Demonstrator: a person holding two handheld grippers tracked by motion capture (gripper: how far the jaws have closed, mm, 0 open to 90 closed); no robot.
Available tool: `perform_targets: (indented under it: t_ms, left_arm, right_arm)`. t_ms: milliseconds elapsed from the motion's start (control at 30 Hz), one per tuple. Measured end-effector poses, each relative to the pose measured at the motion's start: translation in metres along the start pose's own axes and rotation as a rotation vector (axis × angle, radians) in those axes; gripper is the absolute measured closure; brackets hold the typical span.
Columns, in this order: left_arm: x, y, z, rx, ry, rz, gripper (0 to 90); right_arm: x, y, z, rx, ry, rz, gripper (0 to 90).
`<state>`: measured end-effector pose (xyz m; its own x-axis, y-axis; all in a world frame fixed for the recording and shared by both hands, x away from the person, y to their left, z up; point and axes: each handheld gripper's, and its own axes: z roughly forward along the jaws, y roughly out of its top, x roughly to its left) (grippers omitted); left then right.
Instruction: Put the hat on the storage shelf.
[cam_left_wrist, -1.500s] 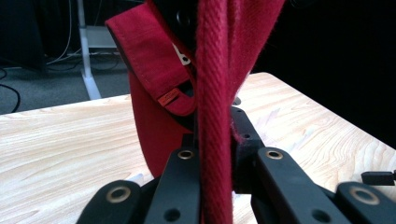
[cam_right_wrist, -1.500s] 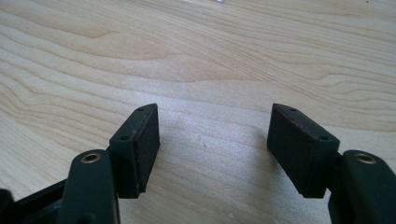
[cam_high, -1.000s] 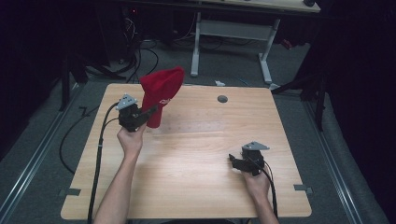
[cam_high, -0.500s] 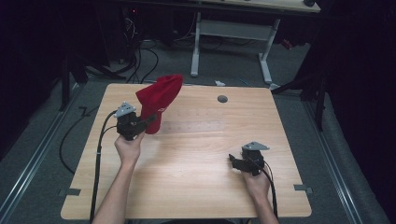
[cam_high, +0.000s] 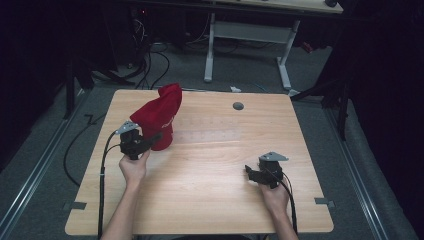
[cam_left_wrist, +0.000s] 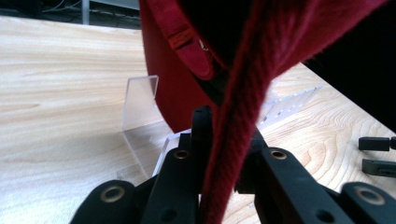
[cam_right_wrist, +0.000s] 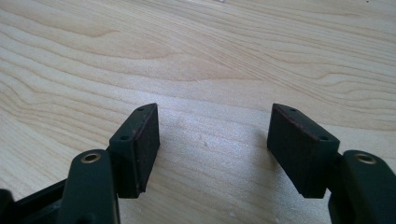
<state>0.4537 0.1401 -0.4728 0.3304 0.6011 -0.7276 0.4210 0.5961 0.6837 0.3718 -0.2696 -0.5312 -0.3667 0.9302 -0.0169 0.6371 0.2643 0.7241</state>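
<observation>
My left gripper (cam_high: 150, 140) clamps the red cloth cap (cam_high: 159, 119), jaws just easing slightly; since a second ago it has sunk onto the clear stand (cam_left_wrist: 140, 112) near the desk's (cam_high: 210, 170) far-left corner. My right gripper (cam_high: 250, 172) rests released.

Red cap (cam_high: 159, 120) stands upright on the table's far-left part.

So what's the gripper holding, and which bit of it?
The left gripper pinches the red cap by its fabric edge. The right gripper is open, holding nothing.
</observation>
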Motion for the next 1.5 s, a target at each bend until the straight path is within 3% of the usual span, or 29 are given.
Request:
perform_targets:
  t_ms: [133,400,600,767,1100,1400,1500]
  left_arm:
    - [0.001,0.000,0.000,-0.006,0.011,-0.013,78.6]
    - [0.005,-0.001,-0.004,-0.011,0.062,-0.002,53.7]
    - [0.000,0.000,-0.009,-0.007,0.093,0.044,41.6]
    - [-0.005,0.000,-0.016,-0.003,0.112,0.087,39.5]
    - [-0.013,0.007,-0.035,-0.035,0.106,0.078,41.8]
    - [-0.017,0.001,-0.049,-0.015,0.108,0.121,41.4]
    - [-0.018,-0.002,-0.054,-0.013,0.097,0.111,41.4]
  right_arm:
    - [0.000,0.000,0.000,0.000,0.000,0.000,34.6]
    - [0.000,0.000,0.000,0.000,0.000,0.001,34.5]
    - [0.000,0.000,0.000,0.000,0.000,0.000,34.5]
    - [0.000,0.000,0.000,0.000,0.000,0.000,34.5]
    - [0.000,0.000,0.000,0.000,0.001,0.000,34.5]
    - [0.000,0.000,0.000,0.000,0.000,0.002,34.5]
    - [0.000,0.000,0.000,0.000,0.000,0.000,34.5]
